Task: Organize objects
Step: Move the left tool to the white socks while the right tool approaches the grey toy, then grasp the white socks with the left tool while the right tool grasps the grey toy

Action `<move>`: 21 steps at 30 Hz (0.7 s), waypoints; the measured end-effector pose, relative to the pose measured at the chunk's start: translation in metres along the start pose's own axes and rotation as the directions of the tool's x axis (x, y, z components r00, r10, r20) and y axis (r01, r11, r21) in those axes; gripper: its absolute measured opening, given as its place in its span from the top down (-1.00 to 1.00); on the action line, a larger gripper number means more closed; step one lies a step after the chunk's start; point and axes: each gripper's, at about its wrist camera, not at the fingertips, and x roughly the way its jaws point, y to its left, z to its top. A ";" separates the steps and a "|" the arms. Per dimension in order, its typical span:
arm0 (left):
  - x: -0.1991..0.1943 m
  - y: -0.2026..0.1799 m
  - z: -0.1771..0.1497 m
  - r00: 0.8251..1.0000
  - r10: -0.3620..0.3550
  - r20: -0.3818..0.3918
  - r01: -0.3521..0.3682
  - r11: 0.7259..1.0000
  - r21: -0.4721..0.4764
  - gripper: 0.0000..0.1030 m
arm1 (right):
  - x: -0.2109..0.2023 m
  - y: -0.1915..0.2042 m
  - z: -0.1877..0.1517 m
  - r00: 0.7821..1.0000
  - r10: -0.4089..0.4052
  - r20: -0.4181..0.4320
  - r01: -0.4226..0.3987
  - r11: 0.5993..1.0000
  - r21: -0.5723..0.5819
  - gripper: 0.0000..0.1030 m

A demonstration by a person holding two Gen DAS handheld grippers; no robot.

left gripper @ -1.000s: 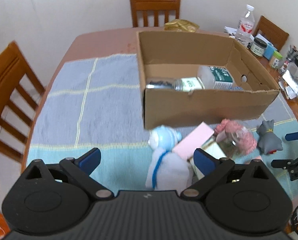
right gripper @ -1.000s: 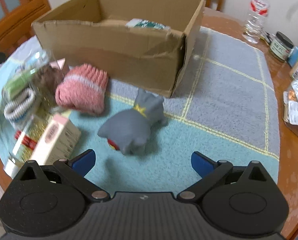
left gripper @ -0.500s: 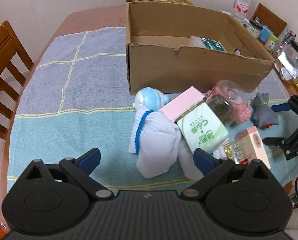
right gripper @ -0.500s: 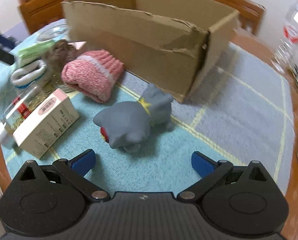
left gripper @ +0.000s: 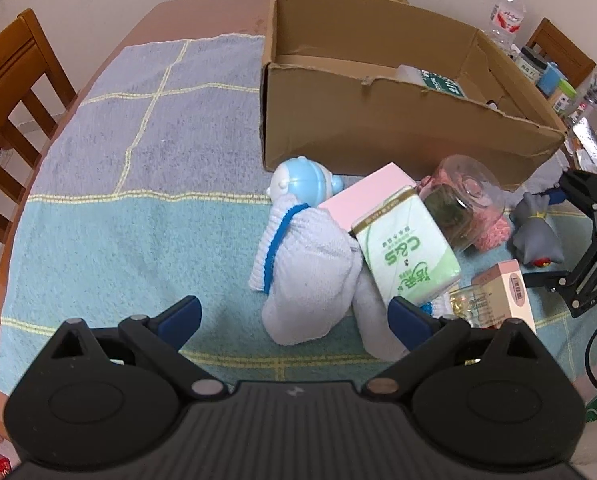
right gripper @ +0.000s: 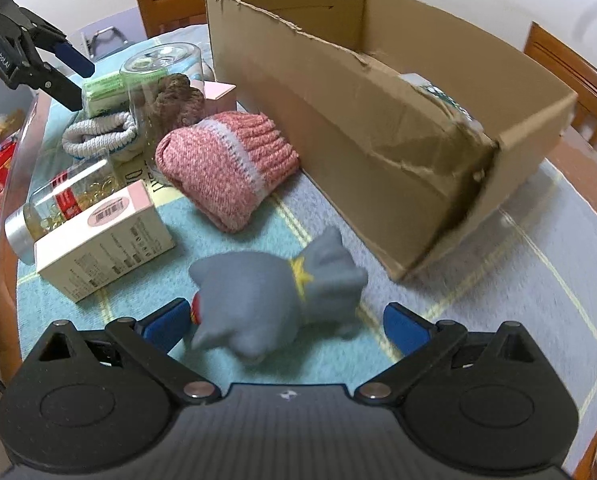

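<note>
- Right tongs (right gripper: 284,322) gaping wide, blue tips flanking the grey cat toy (right gripper: 274,304) lying on its side on the table cloth (right gripper: 518,320), not visibly pressing on it.
- Left tongs (left gripper: 294,316) spreading open too, gripping nothing, hovering just short of the white knitted sock (left gripper: 310,272) with its blue stripe.
- Sitting behind that sock: a light blue round toy (left gripper: 302,178), a pink box (left gripper: 368,196) and a green tissue pack (left gripper: 408,248) leaning on it, a clear glass jar (left gripper: 464,204) lying on its side.
- Resting between jar and cat toy: a pink knitted hat (right gripper: 226,168); nearer the table edge, a cream carton with a pink end (right gripper: 102,240) touching a bottle of yellow capsules (right gripper: 58,204).
- Standing beyond the clutter: an open cardboard box (right gripper: 378,128), holding a green-labelled white bottle (left gripper: 434,80).
</note>
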 end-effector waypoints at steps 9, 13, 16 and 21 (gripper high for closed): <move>-0.001 0.001 -0.001 1.000 -0.018 -0.006 0.018 0.999 0.039 -0.92 | 0.001 0.004 0.009 1.000 0.013 -0.023 -0.015 0.998 -0.067 -0.94; -0.002 -0.002 0.001 0.999 -0.045 -0.007 0.045 0.989 0.141 -0.92 | -0.005 0.009 0.011 0.999 0.014 -0.031 -0.017 0.996 -0.087 -0.70; 0.000 -0.003 0.003 0.997 -0.071 -0.004 0.070 0.973 0.218 -0.92 | -0.008 0.013 0.011 0.999 -0.002 -0.037 -0.002 0.995 -0.099 -0.58; 0.011 -0.006 0.001 0.995 -0.099 -0.024 0.101 0.935 0.340 -0.91 | -0.012 0.017 0.010 0.998 -0.014 -0.054 0.010 0.997 -0.072 -0.58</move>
